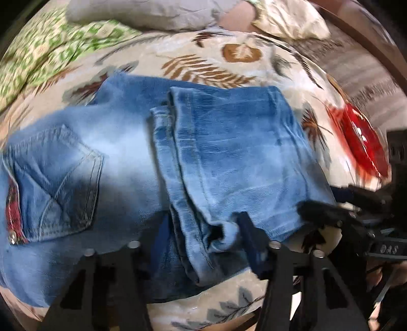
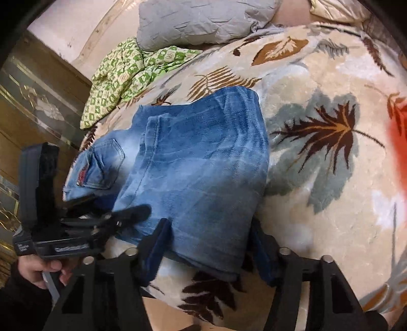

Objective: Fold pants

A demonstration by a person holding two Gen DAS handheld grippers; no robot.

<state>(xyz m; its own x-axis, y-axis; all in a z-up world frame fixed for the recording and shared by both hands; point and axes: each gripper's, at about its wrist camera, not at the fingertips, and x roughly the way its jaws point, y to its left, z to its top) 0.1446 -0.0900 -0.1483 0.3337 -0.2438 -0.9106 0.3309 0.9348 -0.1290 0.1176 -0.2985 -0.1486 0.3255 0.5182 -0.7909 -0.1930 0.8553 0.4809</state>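
Observation:
Blue jeans (image 1: pixel 229 142) lie folded over on a leaf-patterned blanket (image 1: pixel 229 58), back pocket (image 1: pixel 58 178) facing up at the left. My left gripper (image 1: pixel 203 236) straddles the near edge, where the curled leg hems lie between its spread fingers. In the right wrist view the jeans (image 2: pixel 198 157) show as a flat stack. My right gripper (image 2: pixel 211 244) straddles their near right corner, denim filling the gap between its fingers and lying flat. The left gripper (image 2: pixel 114 206) reaches in beside it from the left. The right gripper (image 1: pixel 335 201) also shows in the left wrist view.
A grey pillow (image 2: pixel 203 23) and a green patterned cloth (image 2: pixel 127 76) lie at the bed's far side. A cream pillow (image 1: pixel 287 20) sits far right. A glossy red object (image 1: pixel 361 142) rests on the blanket right of the jeans. A wooden cabinet (image 2: pixel 30 101) stands left. A hand (image 2: pixel 38 270) holds the left gripper.

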